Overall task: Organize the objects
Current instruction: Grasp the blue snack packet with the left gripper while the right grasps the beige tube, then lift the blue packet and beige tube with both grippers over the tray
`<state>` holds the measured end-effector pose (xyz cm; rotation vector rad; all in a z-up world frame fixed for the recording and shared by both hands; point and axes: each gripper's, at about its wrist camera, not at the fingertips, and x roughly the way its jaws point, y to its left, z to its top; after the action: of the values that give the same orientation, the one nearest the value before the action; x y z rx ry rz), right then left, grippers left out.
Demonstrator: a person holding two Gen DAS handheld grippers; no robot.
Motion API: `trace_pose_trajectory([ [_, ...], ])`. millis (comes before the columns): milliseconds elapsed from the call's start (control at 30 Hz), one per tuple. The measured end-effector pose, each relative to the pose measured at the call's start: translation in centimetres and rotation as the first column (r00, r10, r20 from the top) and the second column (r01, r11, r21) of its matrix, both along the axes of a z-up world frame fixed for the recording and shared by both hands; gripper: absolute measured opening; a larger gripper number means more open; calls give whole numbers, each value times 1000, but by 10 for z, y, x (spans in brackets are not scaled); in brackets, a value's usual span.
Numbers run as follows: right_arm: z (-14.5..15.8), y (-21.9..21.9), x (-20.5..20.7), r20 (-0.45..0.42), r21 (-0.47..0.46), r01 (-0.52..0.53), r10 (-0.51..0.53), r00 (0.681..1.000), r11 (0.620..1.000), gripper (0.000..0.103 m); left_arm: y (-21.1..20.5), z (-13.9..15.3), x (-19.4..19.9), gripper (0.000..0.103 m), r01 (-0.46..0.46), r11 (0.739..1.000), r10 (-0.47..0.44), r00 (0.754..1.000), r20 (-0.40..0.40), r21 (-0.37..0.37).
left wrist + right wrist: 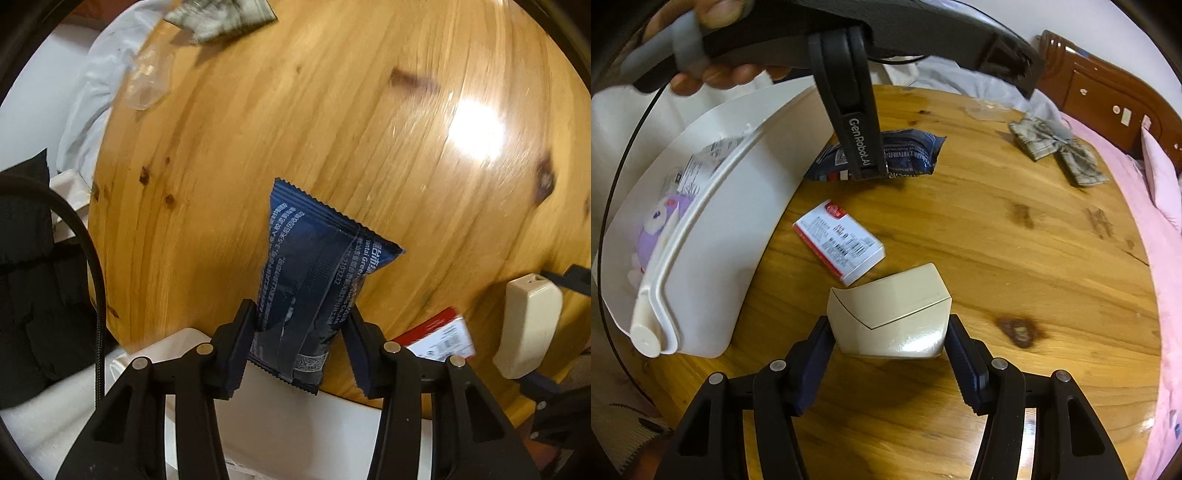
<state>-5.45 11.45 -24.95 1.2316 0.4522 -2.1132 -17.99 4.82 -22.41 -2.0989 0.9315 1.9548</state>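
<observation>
One round wooden table [1015, 258] (knotty, glossy) beside pink bedding [1160, 206].

A dark blue packet [306, 291] with white print is held at its lower end, its crimped top pointing to 12 o'clock. A red and white box [840, 242] lies flat on the surface, just beside a cream case [892, 317] at its 5 o'clock. A white bin [713, 236] at 9 o'clock holds a purple toy [659, 229].
</observation>
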Motion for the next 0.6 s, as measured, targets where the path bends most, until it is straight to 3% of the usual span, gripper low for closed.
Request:
trace_pose_trajectory([
  [300, 56, 17, 3, -39, -29, 78, -79, 996, 997, 61, 9, 62, 15, 50, -59, 992, 74, 988, -138, 110],
  [600, 133, 23, 14, -154, -90, 82, -95, 983, 993, 61, -19, 134, 37, 49, -156, 957, 223, 935, -276, 244],
])
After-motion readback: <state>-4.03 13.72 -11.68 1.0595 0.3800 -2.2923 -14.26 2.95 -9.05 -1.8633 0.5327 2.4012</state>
